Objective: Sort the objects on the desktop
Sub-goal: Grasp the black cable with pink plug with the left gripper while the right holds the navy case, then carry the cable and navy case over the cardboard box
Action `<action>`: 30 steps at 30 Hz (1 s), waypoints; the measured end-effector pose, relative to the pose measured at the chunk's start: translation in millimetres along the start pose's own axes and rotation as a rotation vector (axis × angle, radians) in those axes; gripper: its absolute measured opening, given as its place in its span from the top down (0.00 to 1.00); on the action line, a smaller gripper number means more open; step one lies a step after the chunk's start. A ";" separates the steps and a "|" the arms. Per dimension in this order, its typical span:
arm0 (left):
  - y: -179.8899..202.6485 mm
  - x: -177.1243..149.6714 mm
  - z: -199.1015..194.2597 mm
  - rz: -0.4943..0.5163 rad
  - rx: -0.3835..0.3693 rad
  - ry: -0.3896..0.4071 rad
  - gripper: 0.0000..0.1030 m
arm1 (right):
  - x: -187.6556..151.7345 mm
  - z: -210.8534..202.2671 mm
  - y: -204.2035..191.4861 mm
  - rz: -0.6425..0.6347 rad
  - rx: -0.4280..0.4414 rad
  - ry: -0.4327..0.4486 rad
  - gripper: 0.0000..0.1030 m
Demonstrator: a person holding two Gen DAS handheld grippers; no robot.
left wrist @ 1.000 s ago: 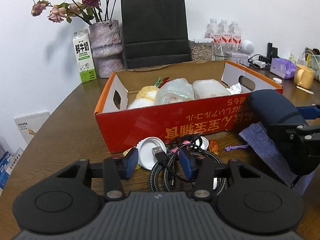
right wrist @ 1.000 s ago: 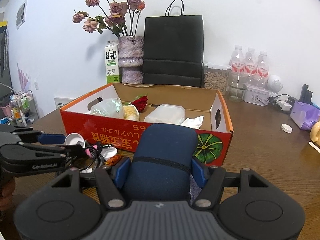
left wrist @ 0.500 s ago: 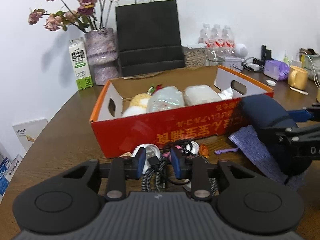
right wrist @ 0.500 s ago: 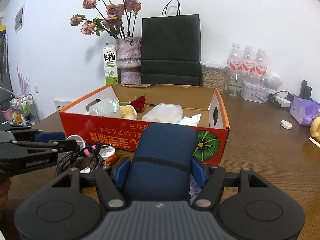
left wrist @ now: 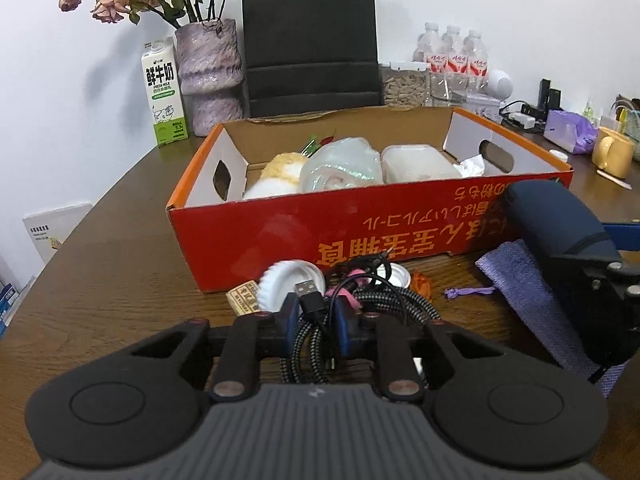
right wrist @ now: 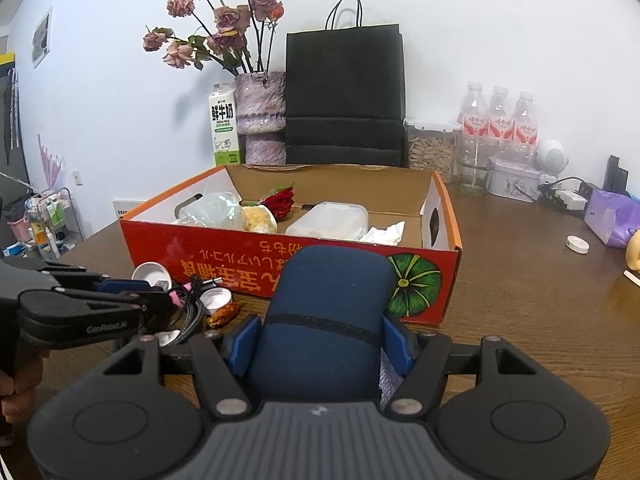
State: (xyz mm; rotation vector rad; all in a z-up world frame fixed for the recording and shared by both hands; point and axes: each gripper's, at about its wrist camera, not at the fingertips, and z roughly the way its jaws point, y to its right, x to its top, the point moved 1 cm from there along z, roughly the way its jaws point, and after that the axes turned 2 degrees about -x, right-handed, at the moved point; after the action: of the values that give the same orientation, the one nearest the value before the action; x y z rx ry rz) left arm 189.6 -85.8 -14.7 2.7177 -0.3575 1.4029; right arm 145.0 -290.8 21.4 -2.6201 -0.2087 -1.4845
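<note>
braided cable (left wrist: 310, 344) – pinched in left gripper (left wrist: 316, 320); right gripper (right wrist: 324, 344) clamps navy pouch (right wrist: 326, 316).

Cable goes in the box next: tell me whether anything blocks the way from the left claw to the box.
The left claw is shut on the braided cable bundle. Ahead stands only the red front wall of the box, to be lifted over. Inside, a plastic bottle and a lidded container fill the near side.

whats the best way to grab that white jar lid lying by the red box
Grip the white lid across its ribbed rim, coming down from above. It lies flat on the table, so only the edges offer purchase. Come from its left: the cable bundle in the left gripper crowds its right side.
</note>
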 end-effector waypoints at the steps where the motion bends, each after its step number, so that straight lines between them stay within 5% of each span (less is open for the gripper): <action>1: 0.0 -0.1 -1.1 -0.001 -0.007 0.001 0.87 | -0.1 -0.2 -0.3 -0.001 0.002 0.000 0.38; 18: 0.2 16.6 -33.2 -0.005 -0.015 0.105 0.88 | 10.7 -20.7 -7.8 -0.020 0.002 0.049 0.38; 30: -11.5 65.9 -44.2 -0.042 -0.015 0.238 0.88 | 52.3 -28.7 -16.2 -0.034 0.004 0.139 0.38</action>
State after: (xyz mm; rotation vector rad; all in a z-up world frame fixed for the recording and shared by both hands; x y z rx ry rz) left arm 193.9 -79.2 65.0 2.4924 -0.2916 1.6807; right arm 144.5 -276.8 81.6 -2.5093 -0.2430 -1.6680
